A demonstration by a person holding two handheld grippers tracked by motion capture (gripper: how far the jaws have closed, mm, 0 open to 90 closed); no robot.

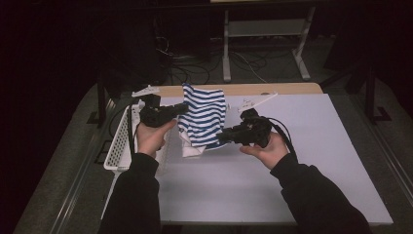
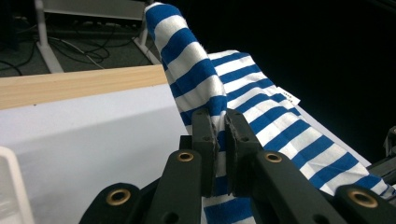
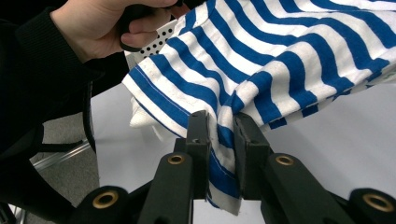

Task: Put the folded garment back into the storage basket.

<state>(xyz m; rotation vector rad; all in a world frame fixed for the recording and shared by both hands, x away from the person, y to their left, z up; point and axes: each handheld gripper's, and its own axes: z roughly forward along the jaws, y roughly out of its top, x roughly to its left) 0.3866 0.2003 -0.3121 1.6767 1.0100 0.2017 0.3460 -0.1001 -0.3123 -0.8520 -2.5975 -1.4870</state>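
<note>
Two grippers are clamped on the striped shirt [image 1: 203, 117]: the left gripper [image 1: 181, 109] pinches its edge at about 9 o'clock, the right gripper [image 1: 221, 137] a lower fold at about 5 o'clock, holding it lifted over the table [image 1: 311, 146]. This looks like the spreading step before folding, so the next move likely calls for drawing the hands apart evenly without letting the cloth slip. At the table's 9 o'clock edge sits a white basket [image 1: 117, 146]; I cannot tell what it holds.

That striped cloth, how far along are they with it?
Done: both grippers have pinched the striped cloth, the left gripper and right gripper shut on it. In hand: it hangs lifted between them above the white table. Left: it is crumpled, not yet spread flat or folded.
</note>
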